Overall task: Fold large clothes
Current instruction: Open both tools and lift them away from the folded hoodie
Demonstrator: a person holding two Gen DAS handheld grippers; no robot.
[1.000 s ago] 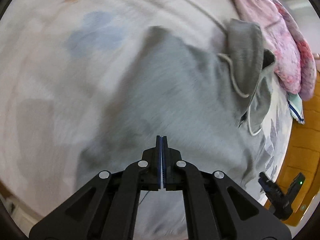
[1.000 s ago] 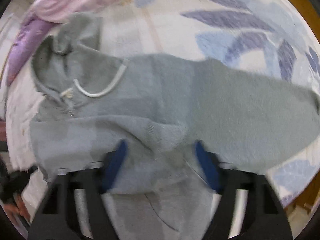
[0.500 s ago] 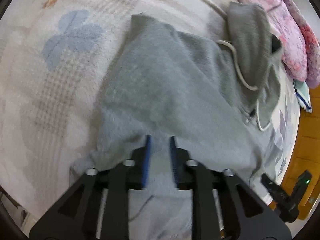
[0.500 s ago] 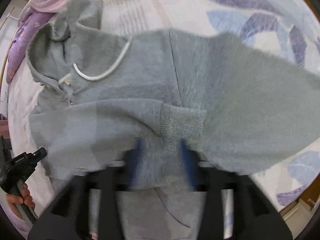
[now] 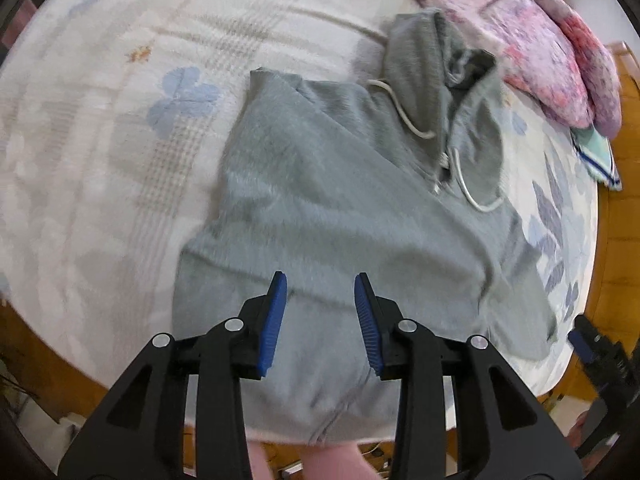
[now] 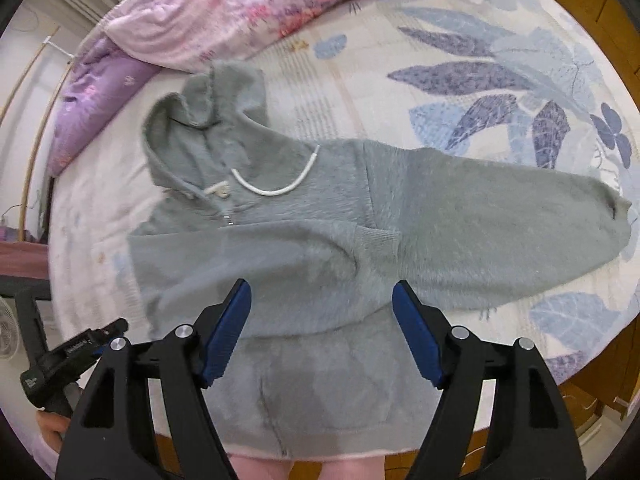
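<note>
Grey hoodie (image 6: 304, 216) spread flat on the bed (image 6: 360, 72), hem at the near edge, hood pointed at the pink quilt (image 6: 240, 4), one sleeve folded across, other stretched sideways (bare sheet around), left gripper (image 5: 321, 316) and right gripper (image 6: 322, 332) just opened, nothing clamped.

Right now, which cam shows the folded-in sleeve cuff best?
Right wrist view: the ribbed cuff lies mid-frame on the hoodie, fully visible. In the left wrist view the hoodie shows, but that cuff can't be made out in the blurred fabric.
</note>
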